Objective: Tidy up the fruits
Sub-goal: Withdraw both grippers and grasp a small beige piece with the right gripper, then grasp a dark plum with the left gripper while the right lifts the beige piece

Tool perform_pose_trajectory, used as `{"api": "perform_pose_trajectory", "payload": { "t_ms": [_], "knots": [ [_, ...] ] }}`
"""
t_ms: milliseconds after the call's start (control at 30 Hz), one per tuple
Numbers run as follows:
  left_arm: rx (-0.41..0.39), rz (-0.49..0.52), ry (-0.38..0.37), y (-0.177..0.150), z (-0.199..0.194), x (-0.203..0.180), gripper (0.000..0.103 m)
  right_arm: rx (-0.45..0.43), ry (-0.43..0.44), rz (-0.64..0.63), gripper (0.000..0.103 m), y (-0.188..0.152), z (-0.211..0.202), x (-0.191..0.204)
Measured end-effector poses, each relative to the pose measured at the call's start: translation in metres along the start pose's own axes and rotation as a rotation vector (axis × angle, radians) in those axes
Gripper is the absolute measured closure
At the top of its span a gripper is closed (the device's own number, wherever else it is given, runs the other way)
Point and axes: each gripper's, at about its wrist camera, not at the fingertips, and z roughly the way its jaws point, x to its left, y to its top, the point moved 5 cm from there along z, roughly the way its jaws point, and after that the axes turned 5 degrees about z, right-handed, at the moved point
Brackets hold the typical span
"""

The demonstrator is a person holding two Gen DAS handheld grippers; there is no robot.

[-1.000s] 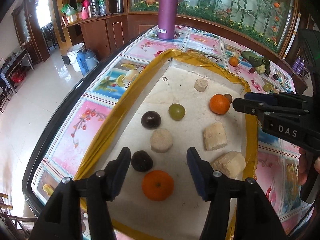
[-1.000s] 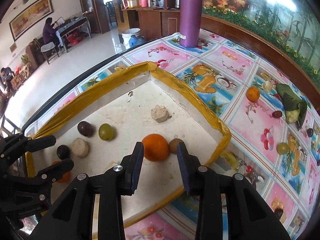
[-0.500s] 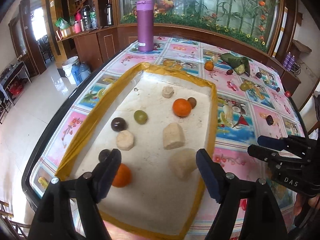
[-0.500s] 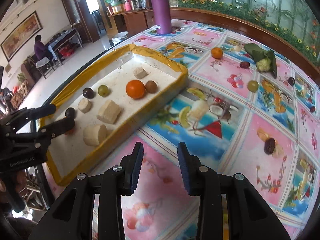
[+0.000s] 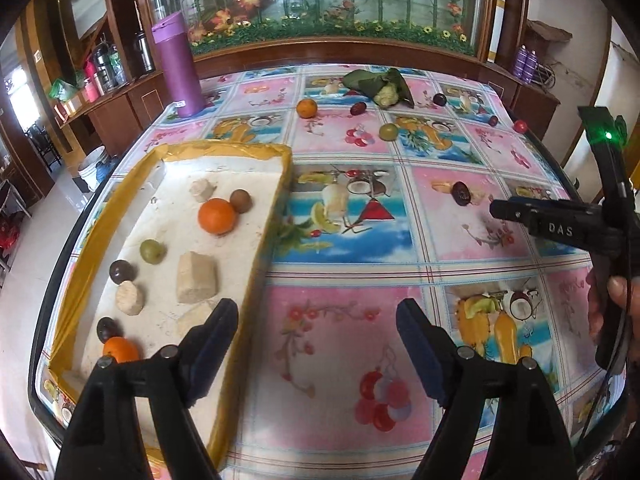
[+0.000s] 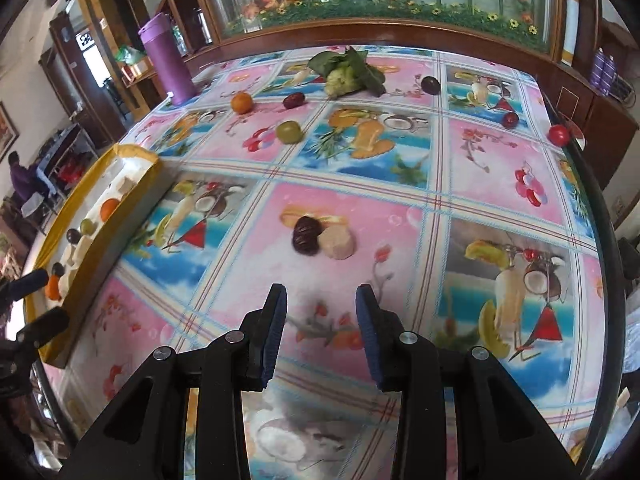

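A yellow-rimmed white tray (image 5: 276, 216) (image 6: 132, 196) on the left holds two oranges (image 5: 216, 216), a green fruit (image 5: 153, 251), dark plums and several beige chunks. Loose on the tablecloth lie a dark date (image 6: 305, 235) touching a beige chunk (image 6: 338, 242), an orange (image 6: 242, 103), a green fruit (image 6: 289, 132), dark and red fruits. My left gripper (image 5: 316, 344) is open and empty at the tray's near right corner. My right gripper (image 6: 320, 320) is open and empty, just short of the date; it shows at the right of the left wrist view (image 5: 520, 214).
A purple flask (image 5: 178, 65) stands at the table's far left. A leaf-wrapped bundle (image 6: 348, 72) lies at the far middle. A wooden ledge with plants runs behind. The table's dark edge (image 6: 600, 216) curves along the right.
Both grippers swung right, away from over the tray and out over the tablecloth. The right gripper now faces the date and beige chunk. Both stayed open.
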Motion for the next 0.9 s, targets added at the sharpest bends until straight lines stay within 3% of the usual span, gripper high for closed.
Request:
{"api": "perform_pose_trajectory", "payload": {
  "t_ms": [333, 500, 800, 867, 900],
  "knots": [
    [0.046, 0.042, 0.012, 0.012, 0.018, -0.029, 0.020, 0.017, 0.041, -0.199, 0.068, 0.018, 0.036, 0.002],
    [0.051, 0.067, 0.019, 0.032, 0.032, -0.045, 0.020, 0.014, 0.060, -0.270, 0.082, 0.017, 0.038, 0.006],
    [0.023, 0.092, -0.068, 0.085, 0.074, -0.100, 0.020, -0.028, 0.052, -0.160, 0.082, -0.005, -0.004, -0.032],
    [0.029, 0.096, -0.095, 0.093, 0.084, -0.113, 0.023, -0.026, 0.055, -0.141, 0.082, -0.011, -0.010, -0.039],
    [0.031, 0.095, -0.105, 0.097, 0.088, -0.119, 0.030, -0.025, 0.053, -0.126, 0.081, -0.014, -0.013, -0.045]
  ]
}}
